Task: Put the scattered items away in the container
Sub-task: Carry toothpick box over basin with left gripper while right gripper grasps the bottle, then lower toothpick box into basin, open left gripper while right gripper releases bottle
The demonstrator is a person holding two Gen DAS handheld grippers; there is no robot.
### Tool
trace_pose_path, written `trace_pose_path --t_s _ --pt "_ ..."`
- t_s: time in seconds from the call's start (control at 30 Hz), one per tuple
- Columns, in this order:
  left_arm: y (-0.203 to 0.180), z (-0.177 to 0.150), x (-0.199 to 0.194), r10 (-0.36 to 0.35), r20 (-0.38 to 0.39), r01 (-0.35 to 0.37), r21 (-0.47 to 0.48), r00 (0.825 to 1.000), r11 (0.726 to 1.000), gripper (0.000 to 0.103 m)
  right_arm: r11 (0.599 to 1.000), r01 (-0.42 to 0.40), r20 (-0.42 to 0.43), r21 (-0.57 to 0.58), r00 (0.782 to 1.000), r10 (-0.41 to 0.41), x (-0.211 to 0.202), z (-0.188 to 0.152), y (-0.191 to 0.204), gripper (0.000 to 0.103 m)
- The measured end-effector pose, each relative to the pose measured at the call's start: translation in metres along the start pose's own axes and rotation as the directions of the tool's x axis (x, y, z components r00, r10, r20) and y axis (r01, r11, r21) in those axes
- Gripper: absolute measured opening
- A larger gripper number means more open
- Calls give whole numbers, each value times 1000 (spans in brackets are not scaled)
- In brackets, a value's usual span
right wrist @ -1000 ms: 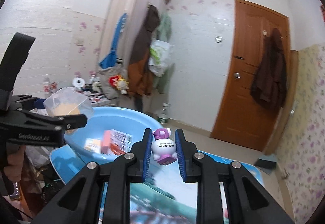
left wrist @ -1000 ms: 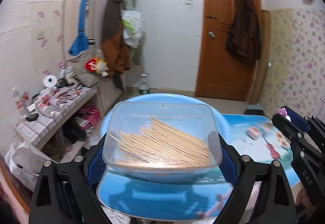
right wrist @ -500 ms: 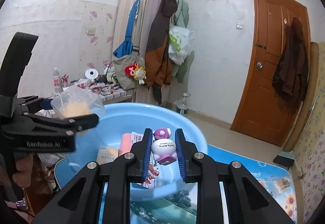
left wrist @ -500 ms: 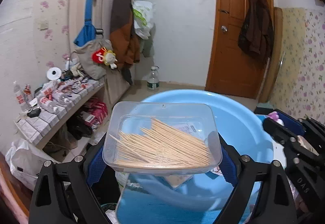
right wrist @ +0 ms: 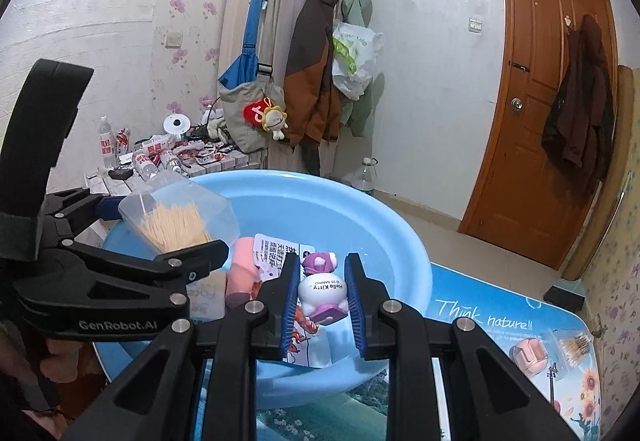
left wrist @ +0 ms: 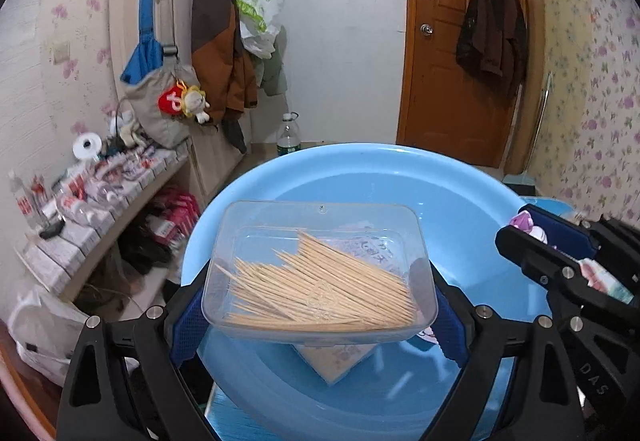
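Both loads hang over the round blue plastic basin (left wrist: 460,177): left tool (left wrist: 318,305) grips the clear toothpick box (left wrist: 320,265), right tool (right wrist: 322,293) pinches a small white figurine (right wrist: 322,291). Next, lower and release.

The left gripper (right wrist: 208,257) carries "GenRobot.AI" in grey letters along its black arm. The right gripper (left wrist: 520,231) shows "DAS" on its black body. The small white-and-purple figurine (right wrist: 322,287) bears "Hello Kitty" — seen upside down, with a smaller line beneath too tiny to read. The blue printed tablecloth (right wrist: 500,325) reads "Think nature!!" in white script.
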State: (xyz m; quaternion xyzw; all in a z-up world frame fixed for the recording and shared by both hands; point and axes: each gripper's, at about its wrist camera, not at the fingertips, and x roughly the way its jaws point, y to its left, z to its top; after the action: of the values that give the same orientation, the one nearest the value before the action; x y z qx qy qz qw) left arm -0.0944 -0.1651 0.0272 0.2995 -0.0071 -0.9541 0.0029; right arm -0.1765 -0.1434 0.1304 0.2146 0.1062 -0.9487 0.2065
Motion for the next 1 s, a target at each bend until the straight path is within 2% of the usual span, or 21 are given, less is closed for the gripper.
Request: trace_pose_path --t_s 0.17,0.4,0.57,1.0 --pt "-1 2 -2 -17 2 17 0 1000 1000 97 1000 0 -3 4 1000 0 -2 -3 -1 24" --pt "1 6 -19 9 67 -10 20 998 1000 101 1000 11 3 19 1000 -11 -9 -3 -7 24" --pt "9 3 -24 16 60 -15 -9 998 1000 103 1000 10 4 19 1000 -10 -12 -4 -8 24" --pt "11 3 -36 17 59 -17 -14 998 1000 103 1000 -11 -6 2 1000 11 -19 -7 5 24"
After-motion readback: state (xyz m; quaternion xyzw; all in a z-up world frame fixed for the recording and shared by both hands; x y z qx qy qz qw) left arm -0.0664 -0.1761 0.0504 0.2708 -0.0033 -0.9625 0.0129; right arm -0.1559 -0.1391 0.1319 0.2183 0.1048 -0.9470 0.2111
